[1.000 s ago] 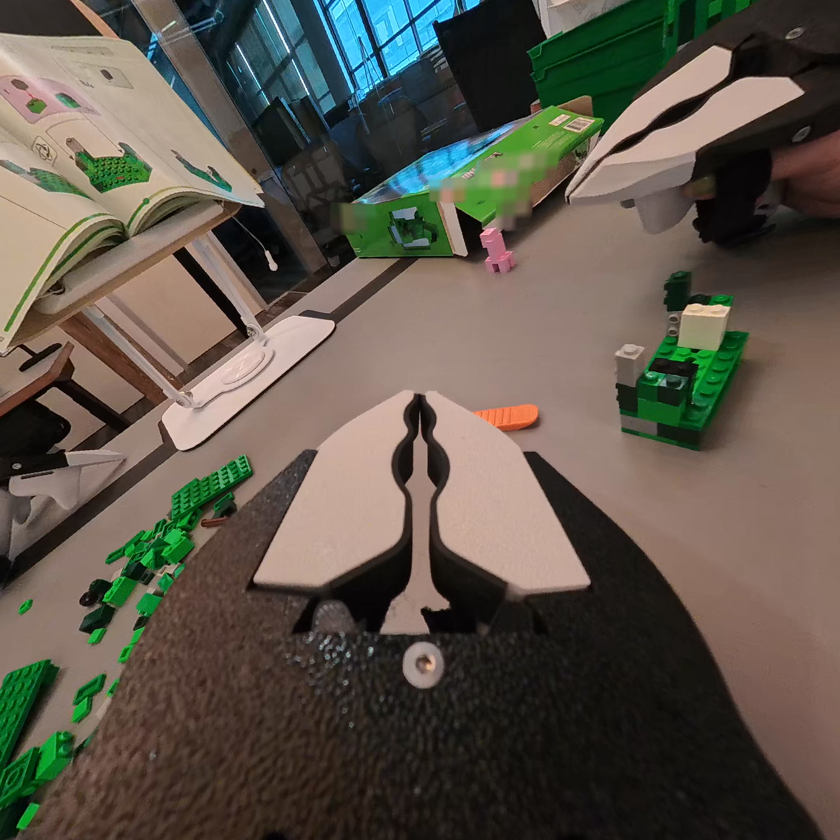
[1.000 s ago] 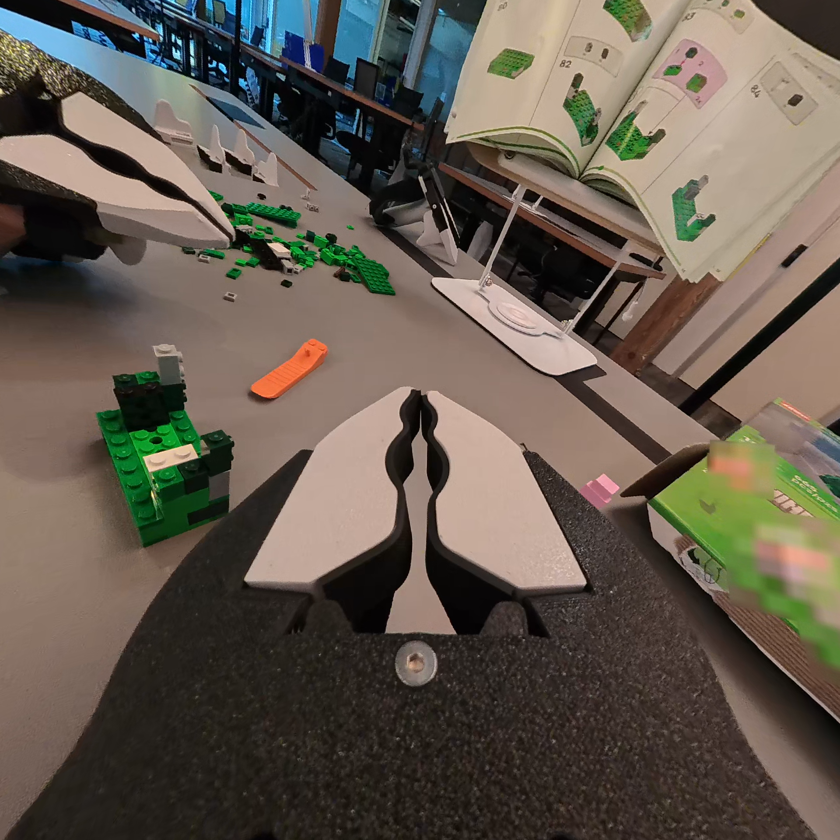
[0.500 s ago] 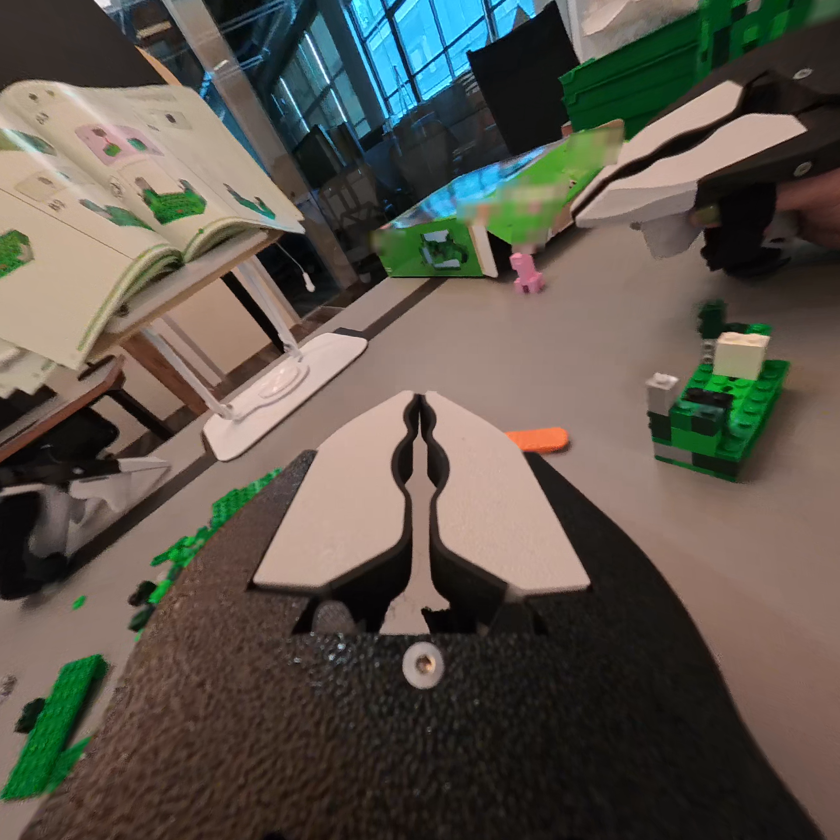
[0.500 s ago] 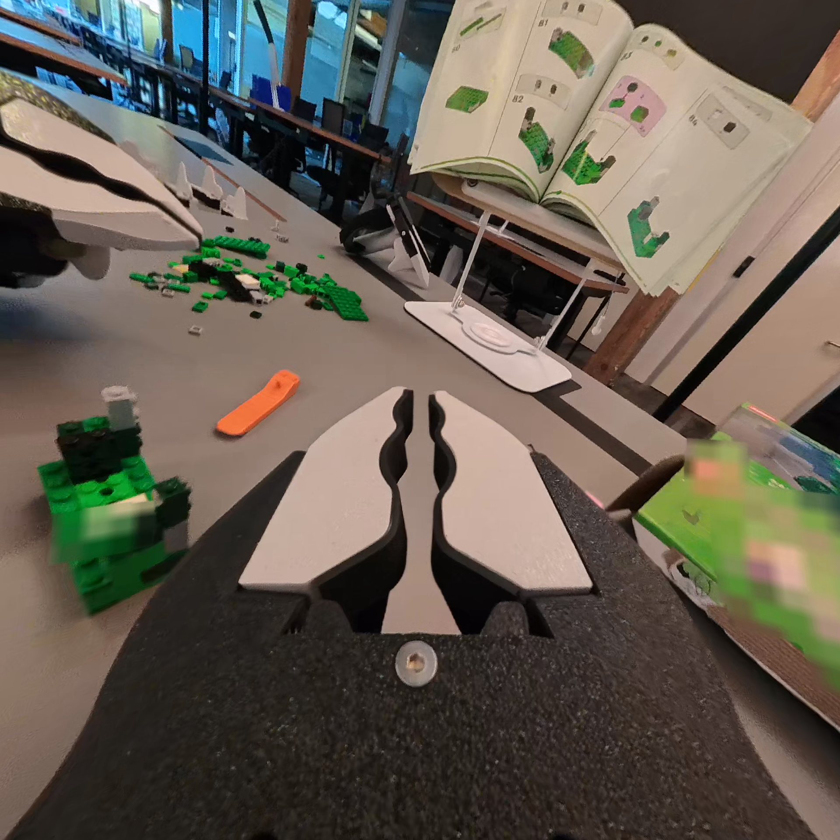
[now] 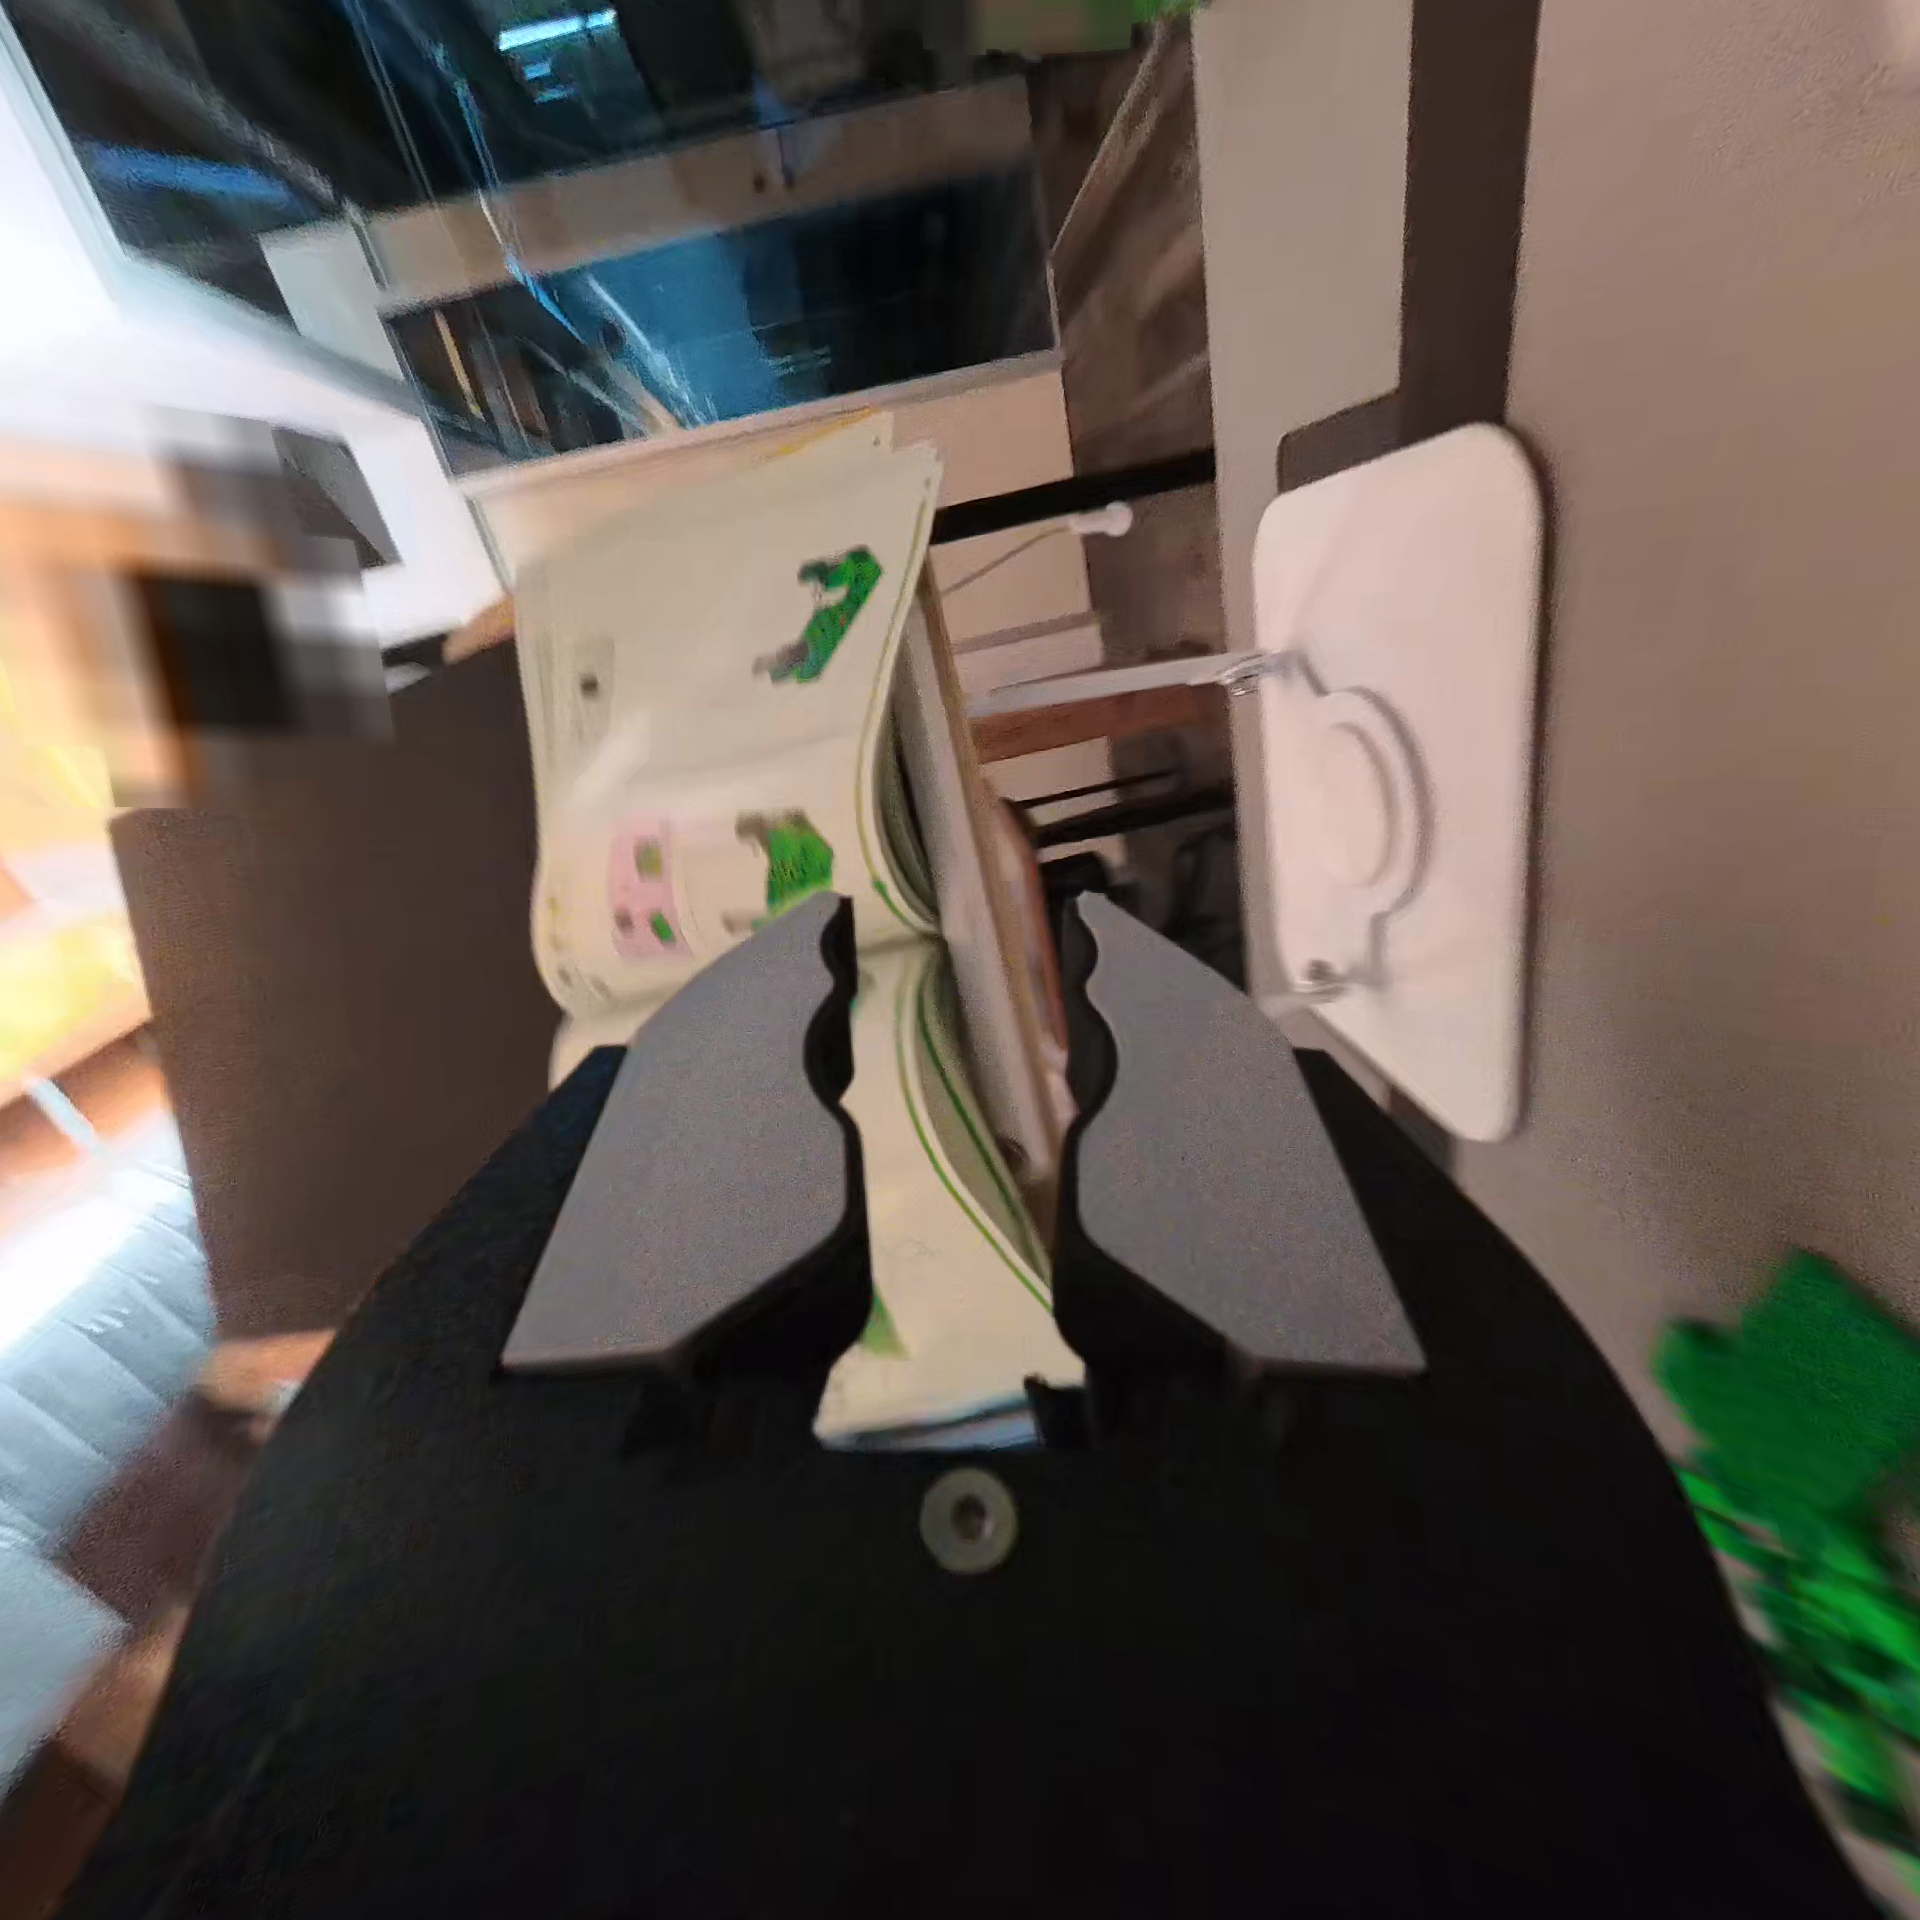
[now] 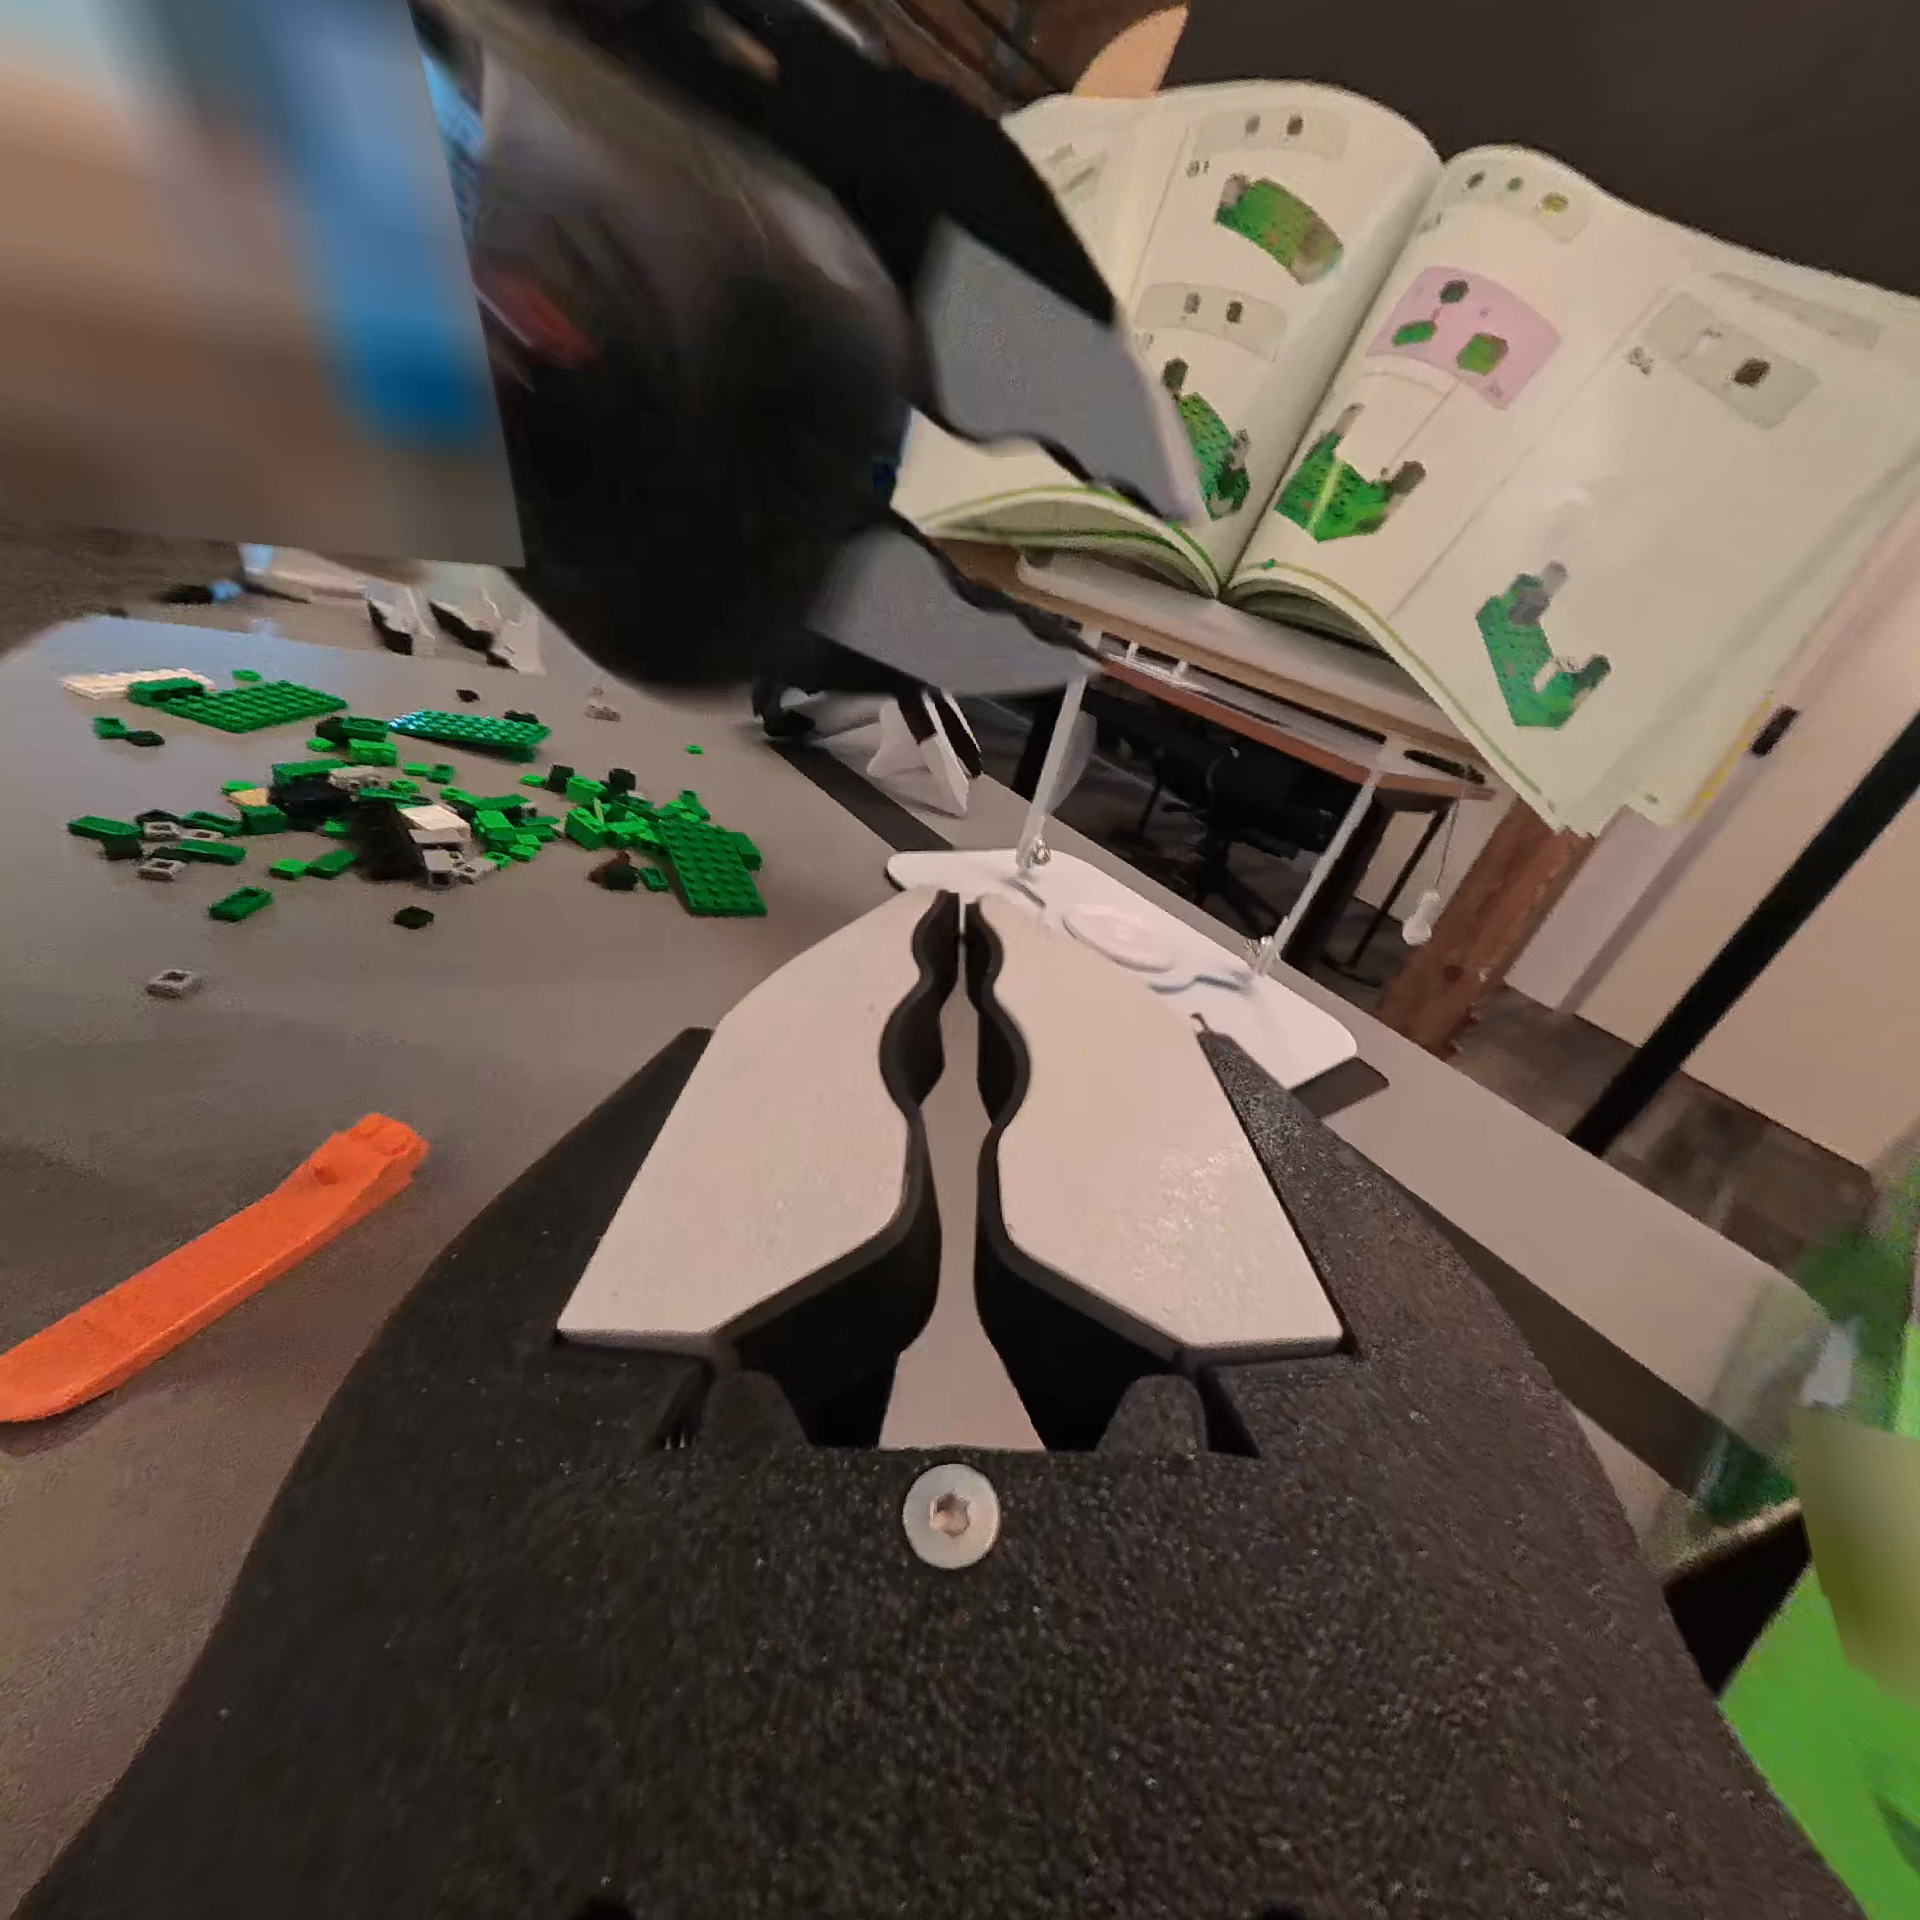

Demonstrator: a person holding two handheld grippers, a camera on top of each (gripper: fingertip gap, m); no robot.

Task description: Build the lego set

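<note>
The build looks unfinished: loose bricks [image 6: 416,810] litter the table [image 6: 312,1049], left gripper [image 5: 958,914] parted around the manual [image 5: 717,727], right gripper [image 6: 954,914] closed, empty.

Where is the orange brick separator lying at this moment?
In the right wrist view, the orange brick separator lies flat on the grey table, lower left, nearer the camera than the pile of loose green bricks.
</note>
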